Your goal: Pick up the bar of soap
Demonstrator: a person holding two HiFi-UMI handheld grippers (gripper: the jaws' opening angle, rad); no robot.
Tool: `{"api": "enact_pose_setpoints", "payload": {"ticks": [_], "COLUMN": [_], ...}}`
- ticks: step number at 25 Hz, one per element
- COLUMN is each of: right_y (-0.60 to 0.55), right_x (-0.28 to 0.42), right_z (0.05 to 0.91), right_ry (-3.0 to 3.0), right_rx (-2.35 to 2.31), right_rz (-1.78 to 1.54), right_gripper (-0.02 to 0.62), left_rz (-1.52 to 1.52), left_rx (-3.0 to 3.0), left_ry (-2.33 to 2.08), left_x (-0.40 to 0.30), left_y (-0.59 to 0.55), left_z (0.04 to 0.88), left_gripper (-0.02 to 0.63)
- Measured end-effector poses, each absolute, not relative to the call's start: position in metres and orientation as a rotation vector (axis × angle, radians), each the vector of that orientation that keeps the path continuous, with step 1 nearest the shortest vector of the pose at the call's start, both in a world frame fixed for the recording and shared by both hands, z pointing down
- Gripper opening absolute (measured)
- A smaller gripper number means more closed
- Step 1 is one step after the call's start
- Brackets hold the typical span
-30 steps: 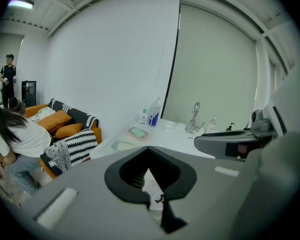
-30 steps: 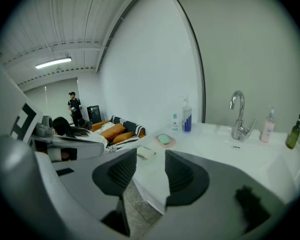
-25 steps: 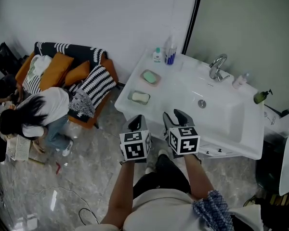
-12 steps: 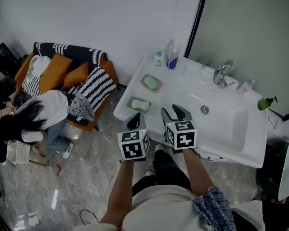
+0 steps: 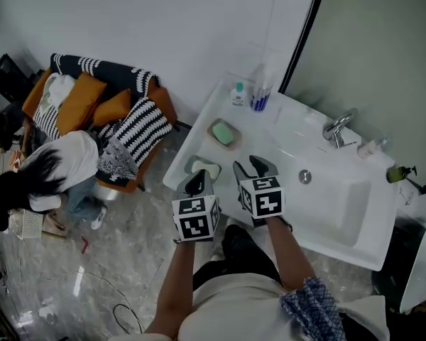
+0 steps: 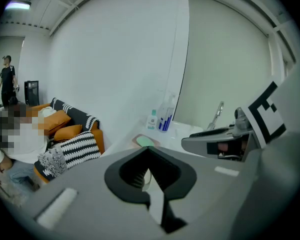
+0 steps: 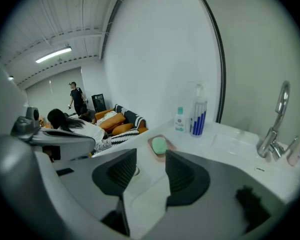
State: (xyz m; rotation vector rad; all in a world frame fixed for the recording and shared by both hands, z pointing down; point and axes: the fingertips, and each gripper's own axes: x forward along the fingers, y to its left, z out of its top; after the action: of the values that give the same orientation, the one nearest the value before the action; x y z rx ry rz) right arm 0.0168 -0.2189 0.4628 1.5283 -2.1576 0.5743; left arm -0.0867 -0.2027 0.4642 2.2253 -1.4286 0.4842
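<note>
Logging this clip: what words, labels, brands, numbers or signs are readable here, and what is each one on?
None can be read as text.
Small teal-capped bottle: has a label, too small to read.
Blue-striped pump bottle: print too blurred to read.
Marker cubes: black-and-white square patterns only, no words or numbers.

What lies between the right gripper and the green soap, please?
Only bare counter lies between the right gripper and the green soap, as the right gripper view shows.
</note>
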Motion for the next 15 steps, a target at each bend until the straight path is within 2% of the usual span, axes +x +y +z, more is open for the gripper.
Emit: {"api": "enact_pose_setpoints", "payload": {"ticks": [15], "right_y": [-0.291], "right_x": [0.027], "right_z": [0.498], "right_ry": [-2.171], "right_rx": [1.363], "right_rz": [0.65], "right_gripper": [0.173], "left_rz": [0.543], "left_rx": [2.16], "left_ry": [-1.47], "left_x": [-0.063], "left_y": [-0.253], "left_z": [0.478], "left_gripper": [0.009]}}
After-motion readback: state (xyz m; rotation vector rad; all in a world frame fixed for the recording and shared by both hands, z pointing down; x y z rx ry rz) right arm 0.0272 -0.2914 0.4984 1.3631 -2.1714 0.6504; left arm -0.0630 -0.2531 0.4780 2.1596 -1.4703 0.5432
